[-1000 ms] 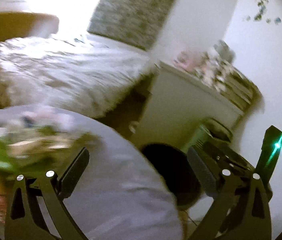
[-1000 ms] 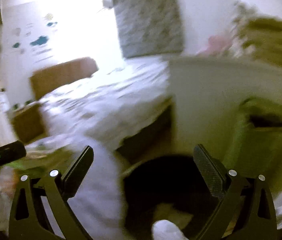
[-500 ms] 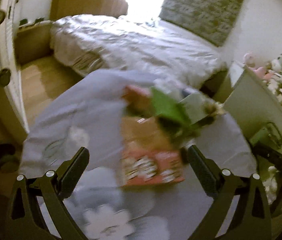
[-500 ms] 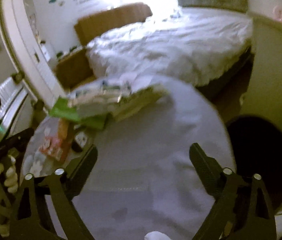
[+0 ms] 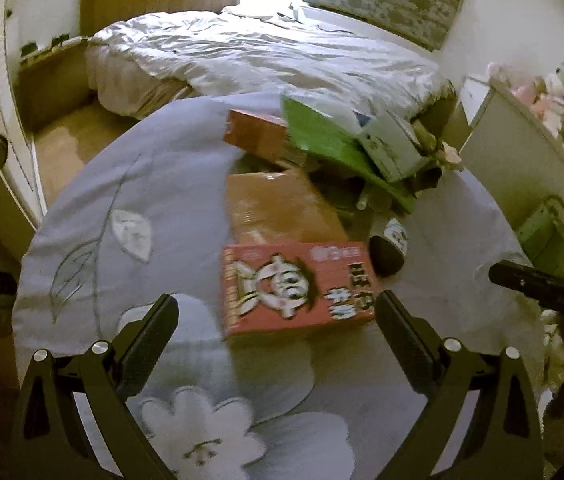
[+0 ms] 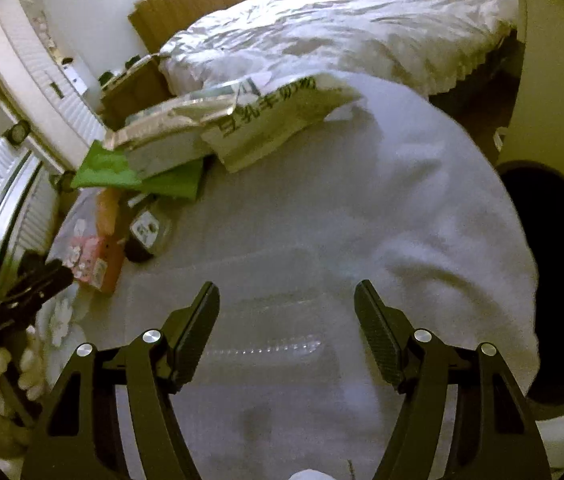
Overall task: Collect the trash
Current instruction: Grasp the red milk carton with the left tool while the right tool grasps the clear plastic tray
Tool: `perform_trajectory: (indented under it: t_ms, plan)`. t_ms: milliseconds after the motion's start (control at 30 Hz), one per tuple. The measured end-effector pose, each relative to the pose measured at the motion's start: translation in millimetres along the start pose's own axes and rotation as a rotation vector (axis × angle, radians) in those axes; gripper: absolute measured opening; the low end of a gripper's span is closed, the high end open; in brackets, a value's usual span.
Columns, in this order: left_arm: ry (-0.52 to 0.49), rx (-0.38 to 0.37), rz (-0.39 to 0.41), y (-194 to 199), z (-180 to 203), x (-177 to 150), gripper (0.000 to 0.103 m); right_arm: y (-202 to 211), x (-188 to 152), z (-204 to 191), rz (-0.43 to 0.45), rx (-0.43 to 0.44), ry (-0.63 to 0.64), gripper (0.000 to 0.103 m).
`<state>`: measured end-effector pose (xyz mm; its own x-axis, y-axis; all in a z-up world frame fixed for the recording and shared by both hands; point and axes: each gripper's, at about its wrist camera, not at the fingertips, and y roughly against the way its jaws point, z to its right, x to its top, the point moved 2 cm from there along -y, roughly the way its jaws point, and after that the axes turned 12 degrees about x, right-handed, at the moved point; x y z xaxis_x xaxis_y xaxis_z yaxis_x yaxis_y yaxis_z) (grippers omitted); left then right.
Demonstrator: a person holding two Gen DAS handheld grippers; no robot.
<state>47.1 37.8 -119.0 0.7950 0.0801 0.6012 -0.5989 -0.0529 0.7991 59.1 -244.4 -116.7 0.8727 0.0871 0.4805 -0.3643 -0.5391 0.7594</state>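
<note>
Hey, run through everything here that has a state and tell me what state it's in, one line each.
Left tool: open, empty, hanging over the red box.
Right tool: open, empty, over a clear plastic tray.
Red box: closed, lying flat on the tablecloth.
Brown carton: lying flat.
Dark bottle: lying on its side.
Green sheet: under a white box.
Black bin: open.

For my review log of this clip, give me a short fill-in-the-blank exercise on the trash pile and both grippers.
The left gripper is ____, its fingers either side of the red cartoon box.
The dark bottle lies just to the ____ of that box in the left wrist view.
The white carton rests on a ____ sheet.
The right gripper holds ____.

Missing words: open; right; green; nothing
</note>
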Motion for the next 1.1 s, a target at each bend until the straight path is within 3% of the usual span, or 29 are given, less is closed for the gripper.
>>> perform_trajectory:
  t_ms: [167,433,633,733,767,867,933,1000,1100]
  plan:
    - [-0.043,0.086,0.028,-5.6,18.6,4.3,0.098,-4.9,-0.3,-2.5,0.007,-0.026,0.017,0.071]
    - [-0.078,0.118,0.038,-1.8,29.0,1.0,0.098,-18.3,-4.5,-15.8,-0.021,-0.039,0.089,0.097]
    - [-0.107,0.143,0.061,3.9,35.1,-4.5,0.098,-19.4,-6.7,-20.0,-0.005,-0.058,0.092,0.096]
    - [-0.123,0.169,0.063,0.5,38.6,-5.8,0.098,-10.4,-6.1,-13.3,0.022,-0.087,0.072,0.073]
    - [-0.126,0.172,0.059,0.0,40.2,-7.2,0.098,-8.3,-6.2,-10.9,0.028,-0.087,0.062,0.058]
    - [-0.113,0.157,0.037,-5.7,37.0,-5.4,0.097,-3.3,-7.5,-4.7,0.032,-0.076,0.048,0.038]
    - [-0.083,0.141,0.012,-10.6,30.8,-4.0,0.089,-1.3,-9.0,-2.6,0.037,-0.061,0.039,0.031]
    - [-0.040,0.107,0.015,-9.3,21.9,-2.6,0.089,2.0,-10.4,-3.0,0.056,-0.049,0.035,0.019]
    - [0.013,0.083,0.017,-7.8,7.6,-2.5,0.089,8.9,-10.3,-5.3,0.088,-0.021,0.036,0.015]
